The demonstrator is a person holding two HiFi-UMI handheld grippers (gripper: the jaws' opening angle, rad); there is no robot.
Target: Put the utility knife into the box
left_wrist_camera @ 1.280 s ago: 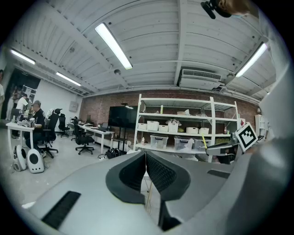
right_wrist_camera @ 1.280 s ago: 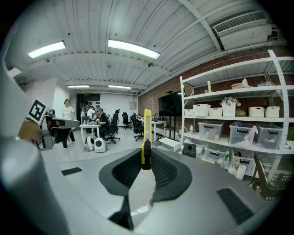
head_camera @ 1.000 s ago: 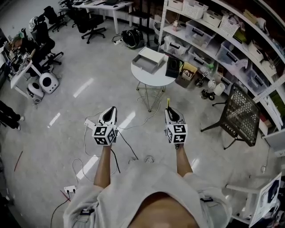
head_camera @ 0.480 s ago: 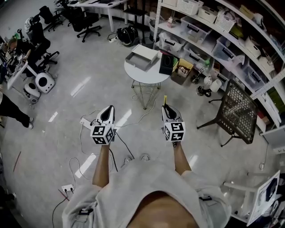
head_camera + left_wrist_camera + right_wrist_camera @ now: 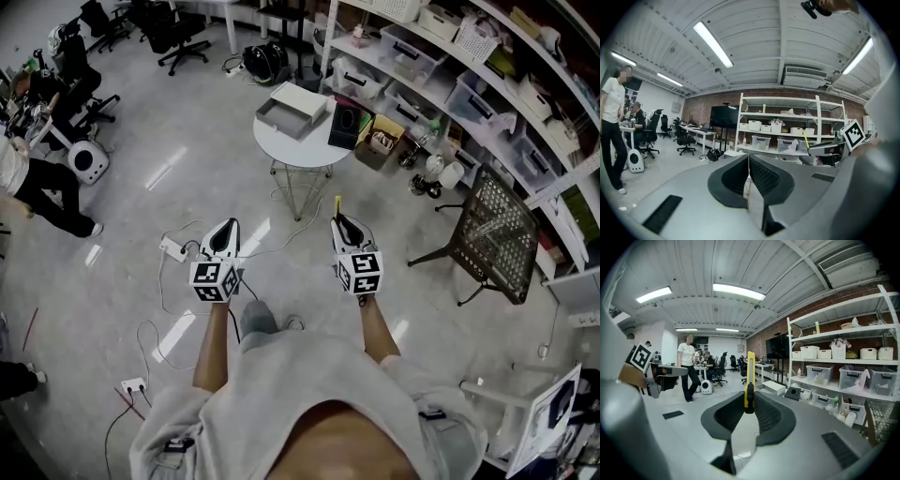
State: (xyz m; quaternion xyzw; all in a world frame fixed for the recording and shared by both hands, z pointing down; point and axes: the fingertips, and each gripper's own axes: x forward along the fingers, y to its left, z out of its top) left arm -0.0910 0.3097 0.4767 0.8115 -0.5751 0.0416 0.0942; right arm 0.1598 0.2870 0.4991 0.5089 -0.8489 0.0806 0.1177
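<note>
A yellow utility knife (image 5: 749, 379) stands upright between the jaws of my right gripper (image 5: 749, 405), which is shut on it; its tip (image 5: 337, 204) pokes out ahead of that gripper (image 5: 343, 228) in the head view. My left gripper (image 5: 749, 161) is shut with nothing in it and is held level beside the right one (image 5: 228, 231). The open grey box (image 5: 292, 106) sits on a small round white table (image 5: 302, 150) some way ahead of both grippers, and shows in the right gripper view as the box (image 5: 774, 386) beyond the knife.
A black object (image 5: 343, 125) leans on the table by the box. Shelves with bins (image 5: 469, 84) run along the right, with a black mesh chair (image 5: 502, 234) in front. Cables and a power strip (image 5: 172, 248) lie on the floor at left. A person (image 5: 37, 187) stands far left.
Both grippers and the knife have moved forward toward the round table, which now sits closer. A standing person has come into view at the left edge.
</note>
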